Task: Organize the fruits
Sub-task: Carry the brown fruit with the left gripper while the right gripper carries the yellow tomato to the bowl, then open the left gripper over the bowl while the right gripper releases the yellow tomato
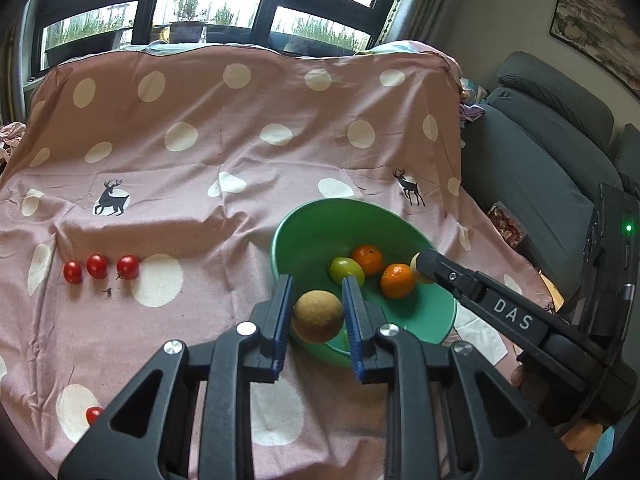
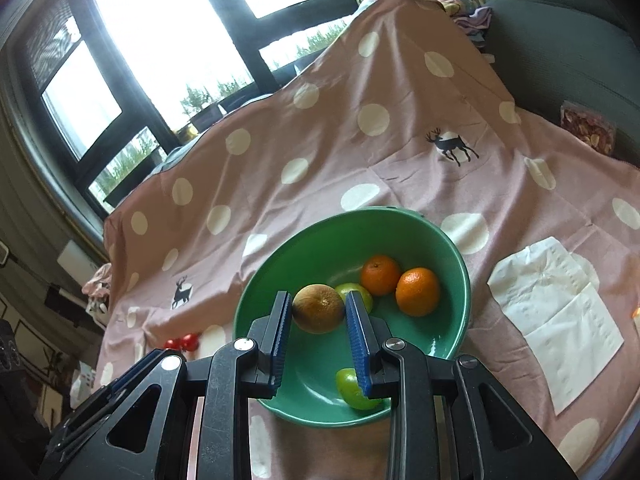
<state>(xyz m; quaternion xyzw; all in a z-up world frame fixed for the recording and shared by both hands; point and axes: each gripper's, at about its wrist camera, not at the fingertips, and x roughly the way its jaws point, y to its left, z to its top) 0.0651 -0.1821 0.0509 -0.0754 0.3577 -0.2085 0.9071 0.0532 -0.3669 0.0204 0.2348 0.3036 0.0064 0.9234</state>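
Left gripper (image 1: 318, 318) pinches a round brown rough-skinned fruit (image 1: 317, 316) above the green plastic bowl's (image 1: 304, 224) seven-o'clock rim; right gripper (image 2: 318, 320) likewise pinches another. Firm, light; grip across its widest middle.

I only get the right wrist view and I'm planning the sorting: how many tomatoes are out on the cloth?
Observer: Four. Three tomatoes sit in a row left of the bowl, and a fourth tomato lies close to the left hand-held gripper.
Operator: Is that one free to fetch them?
Observer: No. It grips a brown fruit over the bowl's near rim.
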